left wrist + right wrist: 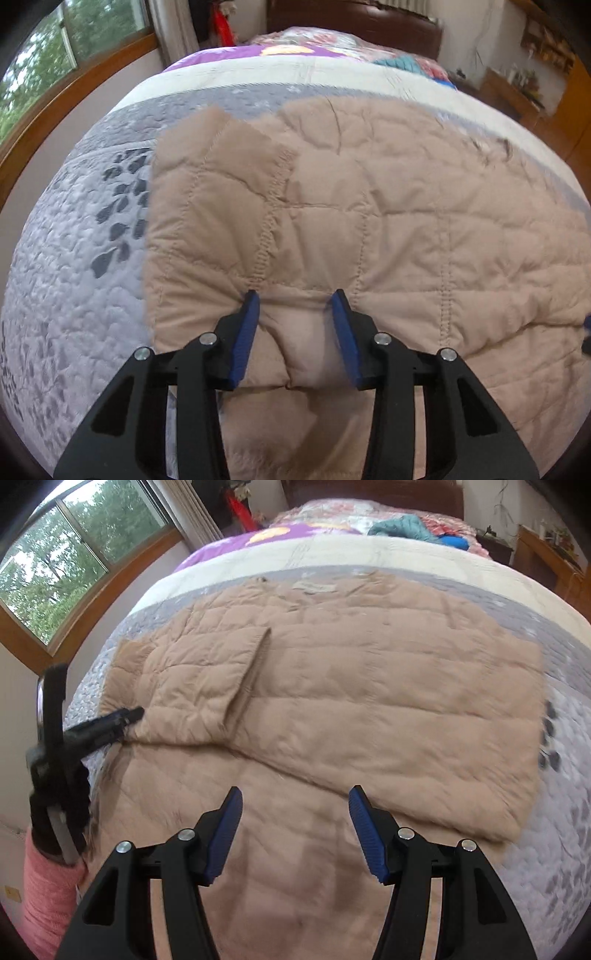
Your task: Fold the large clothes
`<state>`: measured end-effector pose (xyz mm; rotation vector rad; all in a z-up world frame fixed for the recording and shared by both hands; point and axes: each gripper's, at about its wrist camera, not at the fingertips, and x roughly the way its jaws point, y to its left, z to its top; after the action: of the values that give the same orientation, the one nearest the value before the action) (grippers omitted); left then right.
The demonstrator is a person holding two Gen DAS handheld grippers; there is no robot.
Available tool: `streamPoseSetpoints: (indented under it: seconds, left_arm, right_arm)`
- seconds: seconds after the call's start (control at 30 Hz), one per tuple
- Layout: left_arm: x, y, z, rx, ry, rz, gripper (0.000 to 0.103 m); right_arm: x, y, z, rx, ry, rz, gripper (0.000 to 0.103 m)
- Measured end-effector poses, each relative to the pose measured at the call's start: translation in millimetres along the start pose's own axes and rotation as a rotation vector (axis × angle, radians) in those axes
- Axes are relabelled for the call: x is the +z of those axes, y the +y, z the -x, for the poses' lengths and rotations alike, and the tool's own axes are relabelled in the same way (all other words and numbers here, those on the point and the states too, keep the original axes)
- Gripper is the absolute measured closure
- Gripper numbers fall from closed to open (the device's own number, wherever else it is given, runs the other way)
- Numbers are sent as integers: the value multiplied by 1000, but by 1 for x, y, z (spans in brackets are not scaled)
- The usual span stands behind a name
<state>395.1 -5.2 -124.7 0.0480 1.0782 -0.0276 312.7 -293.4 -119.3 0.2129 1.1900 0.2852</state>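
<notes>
Between the left gripper's point(293, 301) parted jaws bulges the coat point(369, 221).

coat point(332, 709) flat on bed point(554, 812); window point(55, 572) left; pillows point(332, 513) behind, by headboard.

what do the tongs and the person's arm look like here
Both tongs, the left tongs and the right tongs, are matte black plastic with triangular cut-outs, silver round pivot bolts and ribbed blue pads lining the fingers. The arm carrying the left one wears a fuzzy pink sleeve.
</notes>
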Motion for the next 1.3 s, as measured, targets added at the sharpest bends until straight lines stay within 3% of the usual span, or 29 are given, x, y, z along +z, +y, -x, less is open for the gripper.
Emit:
streamPoseSetpoints:
  seconds: [0.23, 0.3, 0.47, 0.53, 0.67, 0.8, 0.97, 1.17, 1.3]
  left_arm:
    - [-6, 12, 0, -49, -12, 9, 66]
    - [-7, 14, 1, -66, -8, 17, 66]
    - [-7, 25, 13, -132, -7, 42, 66]
    - [-7, 30, 27, -181, -26, 57, 66]
    - [2, 52, 65, -216, -138, 121, 66]
    - [12, 58, 75, -202, -173, 148, 66]
    - [18, 39, 60, -199, -145, 124, 68]
    - [19, 5, 30, -170, -105, 58, 69]
    - [20, -4, 6, -148, -52, 44, 69]
  right_arm:
    - [44, 27, -29, 49, 24, -11, 43]
    - [53, 35, -47, 61, 54, -18, 48]
    - [58, 51, -73, 98, 92, 4, 91]
    - [57, 50, -67, 119, 75, 14, 94]
    - [56, 36, -29, 131, 0, 10, 94]
    - [49, 17, 12, 108, -73, 7, 95]
    - [39, -15, 49, -23, -159, -16, 95]
    - [25, -63, 52, -46, -159, -106, 95]
    - [19, -80, 28, -52, -112, -146, 95]
